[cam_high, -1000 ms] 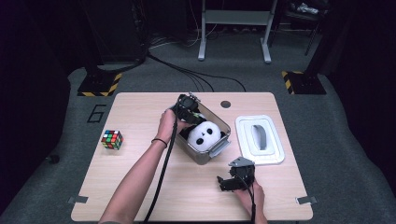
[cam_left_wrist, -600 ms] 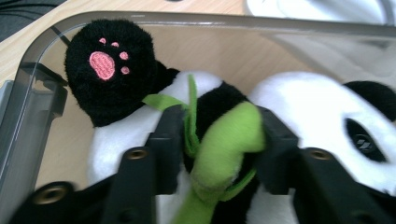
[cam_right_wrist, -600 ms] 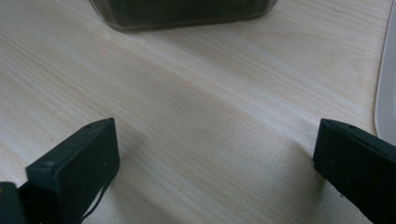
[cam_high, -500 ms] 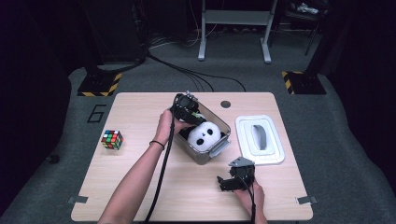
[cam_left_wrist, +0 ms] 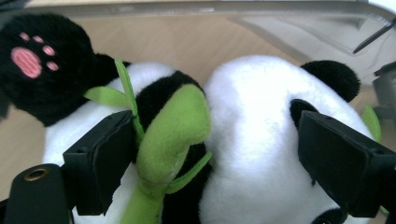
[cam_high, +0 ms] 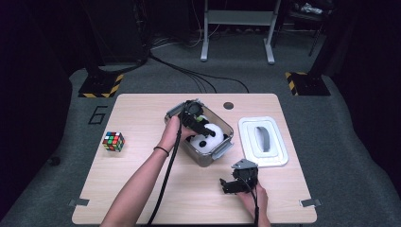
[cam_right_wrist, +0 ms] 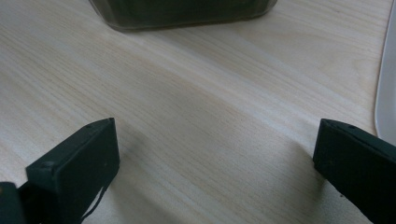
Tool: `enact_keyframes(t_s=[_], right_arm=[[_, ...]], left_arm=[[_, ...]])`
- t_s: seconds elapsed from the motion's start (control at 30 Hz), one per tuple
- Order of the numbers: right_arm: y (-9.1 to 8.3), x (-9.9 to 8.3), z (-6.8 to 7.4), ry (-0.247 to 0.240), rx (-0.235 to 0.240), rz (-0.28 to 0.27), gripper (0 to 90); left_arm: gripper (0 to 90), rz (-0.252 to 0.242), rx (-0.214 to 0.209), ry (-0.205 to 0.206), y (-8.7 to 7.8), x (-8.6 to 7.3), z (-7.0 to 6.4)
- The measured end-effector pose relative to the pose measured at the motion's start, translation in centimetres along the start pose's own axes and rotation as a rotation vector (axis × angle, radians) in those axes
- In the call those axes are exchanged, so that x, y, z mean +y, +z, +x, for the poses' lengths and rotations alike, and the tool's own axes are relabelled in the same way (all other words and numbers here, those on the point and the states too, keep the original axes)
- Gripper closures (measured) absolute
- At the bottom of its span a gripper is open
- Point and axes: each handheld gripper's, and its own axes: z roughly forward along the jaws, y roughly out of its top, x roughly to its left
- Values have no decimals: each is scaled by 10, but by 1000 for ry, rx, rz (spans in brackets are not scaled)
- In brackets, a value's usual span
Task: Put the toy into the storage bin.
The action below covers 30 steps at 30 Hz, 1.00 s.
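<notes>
Reaching into the clear plastic container (cam_high: 222, 150) near the table's (cam_high: 142, 189) middle, left gripper (cam_high: 204, 128) down over the panda plush (cam_high: 210, 138) inside, cable trailing back along the forearm. Seen in the left gripper view: both black jaws spread wide, 1 on each side of the plush (cam_left_wrist: 252, 121), the left jaw against the green bamboo stalk (cam_left_wrist: 173, 135) and its leaves, the right jaw beside the white head near a black ear; not closed on anything, contact with the fur hard to judge. Lying on its side in the container, 1 black paw with pink pads (cam_left_wrist: 30, 60) raised at upper left, wooden table showing through the clear wall behind. Resting low on the table in front of the container, right gripper (cam_high: 231, 185), held by the right hand (cam_high: 253, 198) at the near edge. Seen in the right gripper view: both jaws wide apart over bare wood (cam_right_wrist: 210, 116), nothing between them, container base at the top edge, white lid rim (cam_right_wrist: 387, 74) at far right. Lying flat just right of the container, white lid (cam_high: 262, 142) with a grey handle. Sitting well apart at the table's left, 1 colourful puzzle cube (cam_high: 113, 141).
</notes>
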Motion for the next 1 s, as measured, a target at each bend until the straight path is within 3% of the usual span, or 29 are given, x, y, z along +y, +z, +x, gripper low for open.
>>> enact_keyframes(t_s=[0.17,0.27,0.43,0.63,1.0], right_arm=[[0,0,0,-2,0,0,0],[0,0,0,-2,0,0,0],[0,0,0,1,-1,0,0],[0,0,0,-5,0,2,0],[0,0,0,-7,-2,1,0]], left_arm=[[128,52,67,50,11,2,-12],[127,53,59,49,10,2,-11],[126,-29,12,9,2,-5,-4],[120,-124,-12,-24,-16,-12,3],[97,-216,39,-51,-62,-35,19]])
